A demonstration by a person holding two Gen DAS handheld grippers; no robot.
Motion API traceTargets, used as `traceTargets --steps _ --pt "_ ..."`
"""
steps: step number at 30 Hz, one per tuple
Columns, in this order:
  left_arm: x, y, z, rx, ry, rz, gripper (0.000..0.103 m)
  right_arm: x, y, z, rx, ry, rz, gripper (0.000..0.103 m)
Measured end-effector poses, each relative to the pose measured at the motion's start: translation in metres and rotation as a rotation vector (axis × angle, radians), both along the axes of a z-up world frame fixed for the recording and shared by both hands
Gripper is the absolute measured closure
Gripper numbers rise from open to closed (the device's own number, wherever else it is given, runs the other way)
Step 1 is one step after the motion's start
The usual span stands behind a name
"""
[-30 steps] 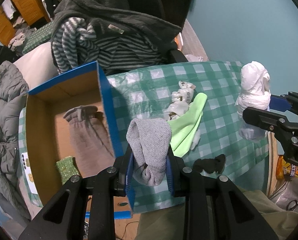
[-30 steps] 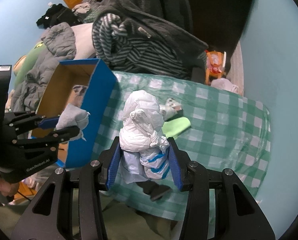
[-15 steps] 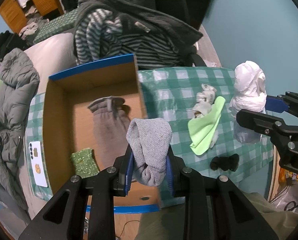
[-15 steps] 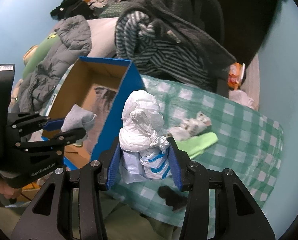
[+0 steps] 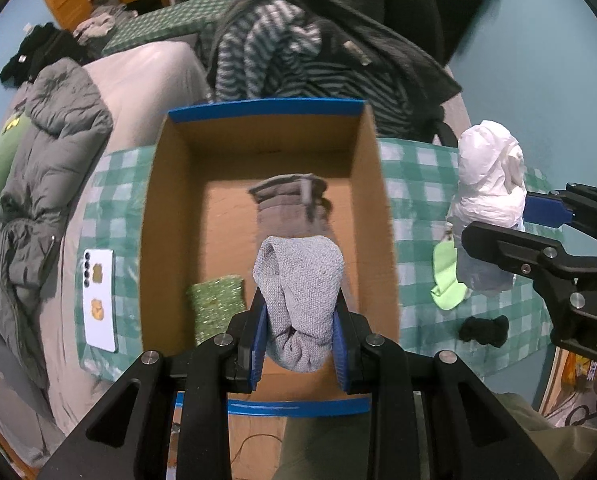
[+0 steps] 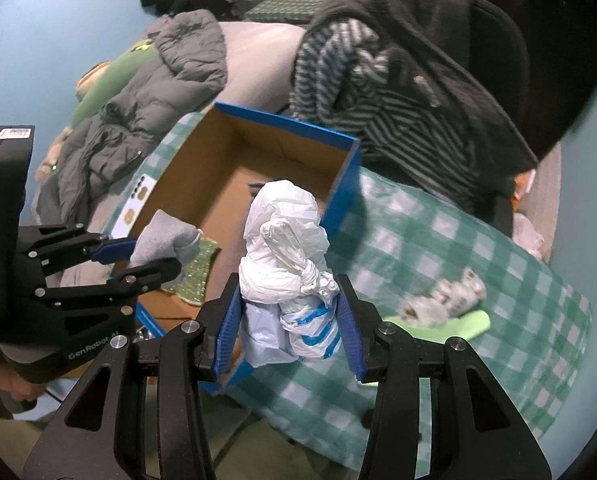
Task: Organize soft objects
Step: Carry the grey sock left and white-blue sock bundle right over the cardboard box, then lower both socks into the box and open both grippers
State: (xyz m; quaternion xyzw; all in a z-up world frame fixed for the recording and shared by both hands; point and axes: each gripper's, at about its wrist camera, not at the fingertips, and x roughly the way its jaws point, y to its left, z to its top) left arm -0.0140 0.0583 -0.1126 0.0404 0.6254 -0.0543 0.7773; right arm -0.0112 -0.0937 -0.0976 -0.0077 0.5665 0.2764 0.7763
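My left gripper (image 5: 298, 336) is shut on a rolled grey sock (image 5: 298, 280) and holds it above the open blue cardboard box (image 5: 370, 184). Inside the box lie a brown-grey sock (image 5: 290, 204) and a green glittery cloth (image 5: 214, 300). My right gripper (image 6: 288, 336) is shut on a knotted white plastic bag bundle (image 6: 286, 248), held above the box's near right corner. In the left wrist view the bundle (image 5: 488, 176) hangs right of the box. A lime green cloth (image 5: 446, 280), a black sock (image 5: 484, 330) and a patterned white sock (image 6: 442, 300) lie on the checked tablecloth.
A white phone (image 5: 98, 300) lies on the tablecloth (image 6: 478, 248) left of the box. A chair draped with striped and dark grey clothes (image 5: 310, 52) stands behind the table. A grey padded jacket (image 5: 38, 168) lies at the left.
My left gripper has moved left with the grey sock, from over the tablecloth to over the box. My right gripper has moved left with the bag bundle toward the box.
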Motion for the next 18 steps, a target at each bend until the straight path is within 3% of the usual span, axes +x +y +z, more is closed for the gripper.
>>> traceTargets --steps 18 --pt "0.016 0.056 -0.034 -0.007 0.054 0.070 0.074 0.025 0.077 -0.033 -0.023 0.065 0.095 0.058"
